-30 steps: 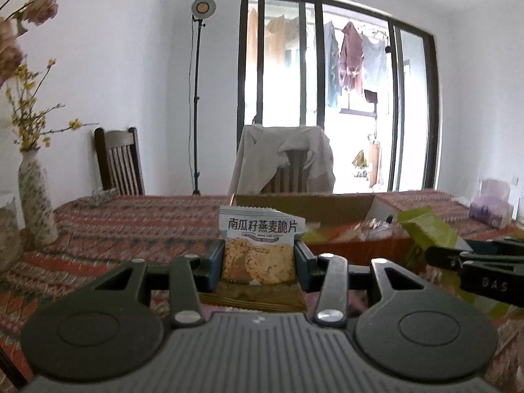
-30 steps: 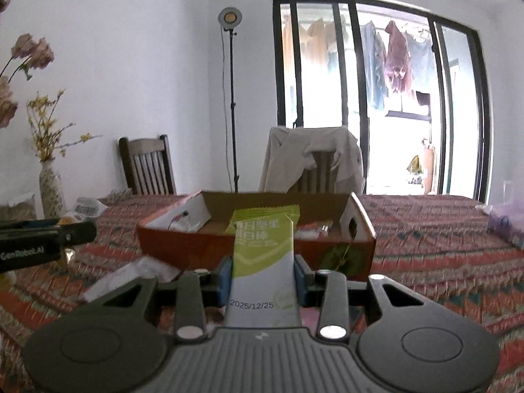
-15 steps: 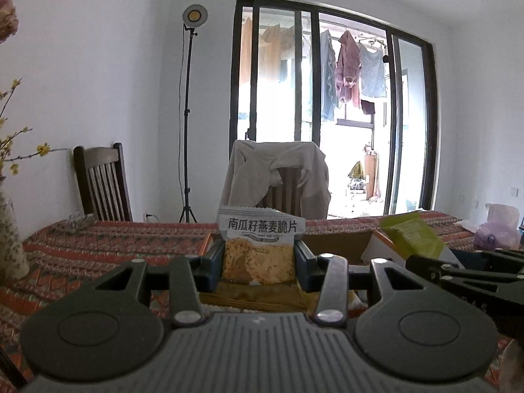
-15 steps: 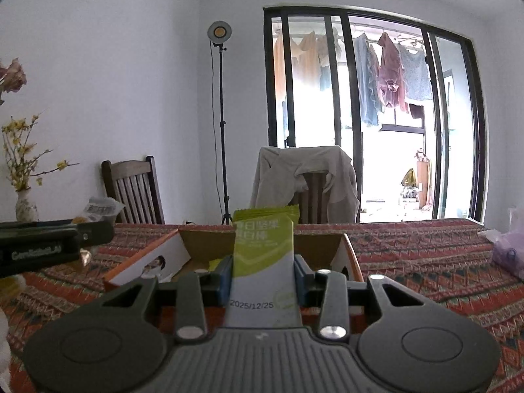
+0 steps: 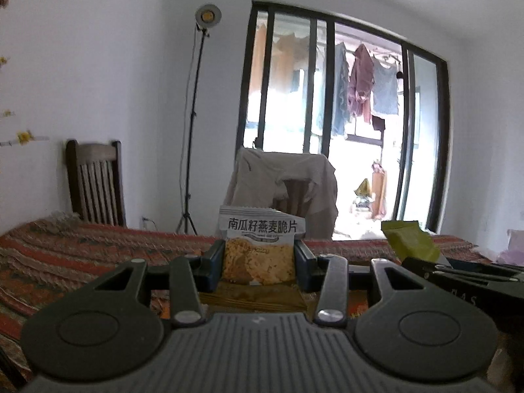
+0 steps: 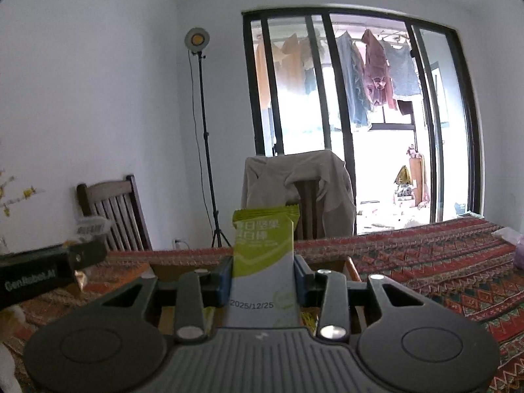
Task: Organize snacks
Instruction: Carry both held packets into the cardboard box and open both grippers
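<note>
My left gripper is shut on a white and yellow oat crisp packet, held upright above the table. My right gripper is shut on a green and white nut bar packet, also upright. The green packet also shows at the right of the left wrist view, with the right gripper's body below it. The left gripper's body shows at the left of the right wrist view. The cardboard box lies just below the right gripper, mostly hidden behind it.
The table carries a red patterned cloth. Behind it stand a wooden chair, a chair draped with a beige garment and a lamp on a tripod. A purple bag lies at the right edge.
Both grippers have risen and tilted up with their packets. The box has dropped almost out of both views, and the vase has left the left wrist view.
</note>
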`<state>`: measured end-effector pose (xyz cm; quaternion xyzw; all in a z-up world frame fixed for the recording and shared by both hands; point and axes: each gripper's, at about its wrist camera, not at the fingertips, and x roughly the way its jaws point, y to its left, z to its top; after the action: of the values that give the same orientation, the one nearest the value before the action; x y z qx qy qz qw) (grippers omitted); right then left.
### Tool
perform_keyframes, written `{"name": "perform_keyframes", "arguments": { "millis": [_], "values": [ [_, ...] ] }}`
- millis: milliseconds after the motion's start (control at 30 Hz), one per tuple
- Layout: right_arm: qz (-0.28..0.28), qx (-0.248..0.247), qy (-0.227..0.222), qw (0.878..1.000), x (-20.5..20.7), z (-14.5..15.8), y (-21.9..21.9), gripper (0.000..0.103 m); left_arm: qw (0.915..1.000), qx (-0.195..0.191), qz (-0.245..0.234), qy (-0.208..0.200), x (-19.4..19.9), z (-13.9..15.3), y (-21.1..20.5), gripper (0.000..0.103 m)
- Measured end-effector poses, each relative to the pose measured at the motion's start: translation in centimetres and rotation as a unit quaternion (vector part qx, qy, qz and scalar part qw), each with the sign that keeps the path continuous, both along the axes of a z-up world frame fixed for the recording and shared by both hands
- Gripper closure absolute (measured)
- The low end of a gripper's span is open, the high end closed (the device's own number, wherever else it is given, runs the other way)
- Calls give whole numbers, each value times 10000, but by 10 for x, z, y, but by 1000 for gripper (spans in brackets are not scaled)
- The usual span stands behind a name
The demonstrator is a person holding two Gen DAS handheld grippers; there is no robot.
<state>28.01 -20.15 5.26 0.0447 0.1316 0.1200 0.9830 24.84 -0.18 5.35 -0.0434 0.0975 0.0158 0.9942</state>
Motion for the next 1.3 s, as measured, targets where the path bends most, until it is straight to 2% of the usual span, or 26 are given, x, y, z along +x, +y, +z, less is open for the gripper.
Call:
{"name": "perform_keyframes", "arguments": {
  "millis": [100, 333, 733, 800, 833, 867, 900, 967, 1033, 1300],
  "values": [
    [50, 104, 45, 9999, 1, 0, -3, 66, 9999, -116, -38, 88, 4, -2, 6, 59],
    [13, 0, 56, 10000, 2, -5, 2, 66, 9994, -277, -3, 188, 12, -5, 18, 59],
    [-130, -224, 417, 9988, 19, -25, 9, 65, 9982, -2, 51, 595, 30, -26, 9, 58],
    [-127, -259, 495, 9984, 21, -29, 10, 63, 9982, -11, 58, 605, 29, -28, 10, 49],
    [-117, -256, 531, 9982, 20, -31, 8, 63, 9983, -57, 52, 578, 28, -28, 11, 36],
    [-127, -248, 539, 9982, 19, -32, 8, 61, 9985, -104, 80, 531, 25, -29, 12, 21],
    [-125, -239, 545, 9982, 18, -33, 7, 48, 9988, -137, 130, 463, 21, -28, 14, 15],
    [-125, -205, 496, 9985, 15, -34, 6, 15, 9991, -148, 181, 344, 16, -27, 16, 5],
    [-128, -138, 436, 9989, 11, -34, 4, 0, 9991, -169, 266, 273, 11, -26, 18, 0],
    [-216, -96, 426, 9988, 8, -33, -1, 0, 9984, -222, 490, 165, 3, -21, 22, 0]
  ]
}}
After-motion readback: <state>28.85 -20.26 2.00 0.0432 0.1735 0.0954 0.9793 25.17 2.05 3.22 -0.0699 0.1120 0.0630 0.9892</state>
